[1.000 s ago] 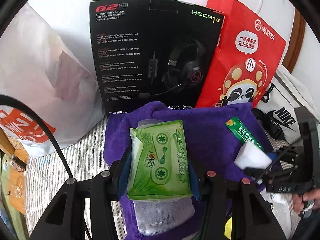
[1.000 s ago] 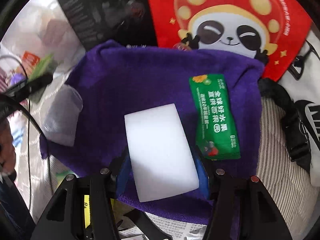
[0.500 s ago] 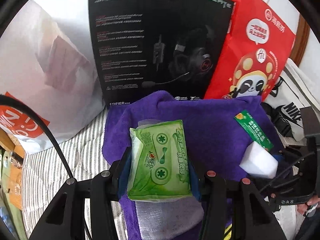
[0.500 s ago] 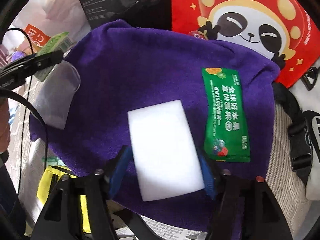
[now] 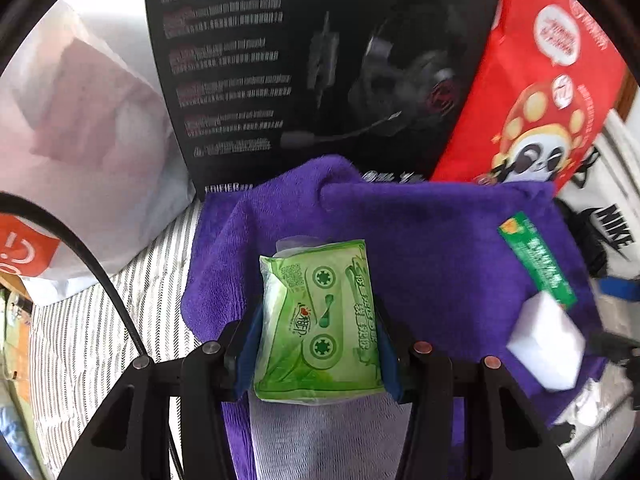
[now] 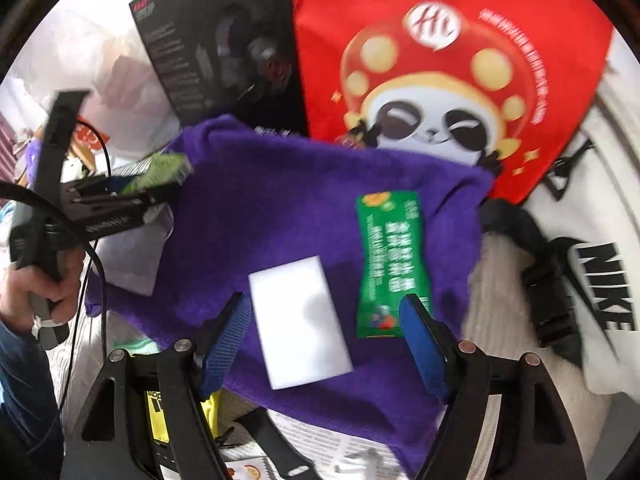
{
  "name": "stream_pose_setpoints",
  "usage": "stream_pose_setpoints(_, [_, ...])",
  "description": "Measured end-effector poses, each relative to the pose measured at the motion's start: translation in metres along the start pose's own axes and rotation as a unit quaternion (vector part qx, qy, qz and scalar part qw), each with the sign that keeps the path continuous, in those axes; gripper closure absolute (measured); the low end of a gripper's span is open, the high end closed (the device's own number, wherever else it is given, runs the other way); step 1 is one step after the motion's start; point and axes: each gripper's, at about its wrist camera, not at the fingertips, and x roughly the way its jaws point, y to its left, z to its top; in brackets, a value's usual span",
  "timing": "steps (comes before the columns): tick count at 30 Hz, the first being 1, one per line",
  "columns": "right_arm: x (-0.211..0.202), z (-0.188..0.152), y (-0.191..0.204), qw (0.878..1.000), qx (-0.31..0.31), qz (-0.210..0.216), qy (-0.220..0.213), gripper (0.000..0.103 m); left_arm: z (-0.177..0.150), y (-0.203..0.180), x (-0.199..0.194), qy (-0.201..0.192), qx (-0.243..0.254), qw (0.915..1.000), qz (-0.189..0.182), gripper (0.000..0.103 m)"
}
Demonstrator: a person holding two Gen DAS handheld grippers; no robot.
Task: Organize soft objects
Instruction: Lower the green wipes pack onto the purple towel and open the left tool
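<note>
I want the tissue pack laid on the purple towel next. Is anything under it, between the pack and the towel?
Yes. A pale grey cloth lies on the purple towel directly beneath the green tissue pack, which the left gripper holds clamped.

Purple towel (image 6: 304, 200), white sponge (image 6: 298, 320), green tissue pack (image 5: 320, 320), red bag (image 6: 440, 60), striped sheet (image 5: 80, 340).

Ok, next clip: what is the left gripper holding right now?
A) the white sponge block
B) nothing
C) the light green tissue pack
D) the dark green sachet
C: in the left wrist view the left gripper has its blue pads pressed on both sides of the light green tissue pack, held over the purple towel.
</note>
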Motion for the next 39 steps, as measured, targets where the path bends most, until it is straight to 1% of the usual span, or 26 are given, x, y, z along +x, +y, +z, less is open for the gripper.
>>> stream_pose_setpoints(2, [-0.006, -0.001, -0.005, 1.0, 0.002, -0.003, -0.006, 0.027, 0.001, 0.0, 0.011, 0.015, -0.001, 0.9998, 0.01, 0.055])
stream_pose_setpoints(5, [-0.014, 0.002, -0.011, 1.0, 0.01, -0.004, -0.011, 0.027, 0.002, -0.007, 0.017, 0.016, 0.009, 0.9996, 0.019, 0.055])
stream_pose_setpoints(7, [-0.014, 0.004, -0.011, 1.0, 0.013, -0.003, -0.014, 0.027, 0.002, -0.011, 0.022, 0.028, 0.009, 0.9995, 0.014, 0.055])
stream_pose_setpoints(9, [-0.02, 0.004, -0.013, 1.0, 0.013, -0.003, -0.016, 0.027, 0.002, -0.015, 0.026, 0.03, 0.012, 0.9994, 0.012, 0.055])
stream_pose_setpoints(12, [-0.024, 0.005, -0.014, 1.0, 0.015, -0.002, -0.021, 0.027, 0.002, -0.02, 0.036, 0.038, 0.024, 0.9985, 0.031, 0.053])
stream_pose_setpoints(14, [-0.022, 0.006, -0.011, 1.0, 0.014, 0.0, -0.02, 0.027, 0.002, -0.024, 0.039, 0.039, 0.026, 0.9983, 0.035, 0.053])
stream_pose_setpoints(20, [-0.023, 0.004, -0.007, 1.0, 0.008, 0.001, -0.015, 0.027, 0.003, -0.026, 0.043, 0.043, 0.021, 0.9983, 0.033, 0.051])
stream_pose_setpoints(22, [-0.028, 0.004, -0.006, 1.0, 0.006, 0.001, -0.02, 0.027, 0.003, -0.027, 0.044, 0.044, 0.021, 0.9983, 0.031, 0.045])
stream_pose_setpoints(23, [-0.031, 0.003, -0.005, 1.0, 0.005, 0.003, -0.023, 0.027, 0.004, -0.026, 0.045, 0.045, 0.019, 0.9984, 0.028, 0.04])
stream_pose_setpoints(25, [-0.034, 0.003, -0.004, 1.0, 0.002, 0.004, -0.027, 0.027, 0.005, -0.025, 0.048, 0.049, 0.017, 0.9985, 0.016, 0.036])
stream_pose_setpoints(26, [-0.036, 0.003, -0.004, 1.0, 0.002, 0.004, -0.029, 0.027, 0.004, -0.026, 0.048, 0.052, 0.02, 0.9984, 0.007, 0.033])
stream_pose_setpoints(27, [-0.037, 0.003, -0.004, 1.0, 0.001, 0.003, -0.03, 0.027, 0.003, -0.028, 0.047, 0.053, 0.022, 0.9983, 0.004, 0.033])
stream_pose_setpoints(30, [-0.042, 0.002, -0.002, 0.999, 0.001, 0.003, -0.035, 0.027, -0.002, -0.034, 0.046, 0.056, 0.028, 0.998, 0.01, 0.033])
stream_pose_setpoints(33, [-0.046, 0.002, 0.002, 0.999, -0.003, 0.002, -0.039, 0.027, -0.006, -0.034, 0.039, 0.055, 0.017, 0.9983, 0.006, 0.033])
stream_pose_setpoints(35, [-0.049, 0.003, 0.005, 0.999, -0.005, -0.002, -0.042, 0.027, -0.01, -0.034, 0.029, 0.056, 0.014, 0.9983, 0.006, 0.033])
stream_pose_setpoints(38, [-0.056, 0.003, 0.011, 0.999, -0.007, -0.004, -0.047, 0.027, -0.017, -0.029, 0.008, 0.049, 0.016, 0.9984, 0.023, 0.033])
stream_pose_setpoints(39, [-0.059, 0.003, 0.014, 0.999, -0.009, -0.006, -0.051, 0.027, -0.021, -0.028, 0.001, 0.047, 0.016, 0.9985, 0.023, 0.033])
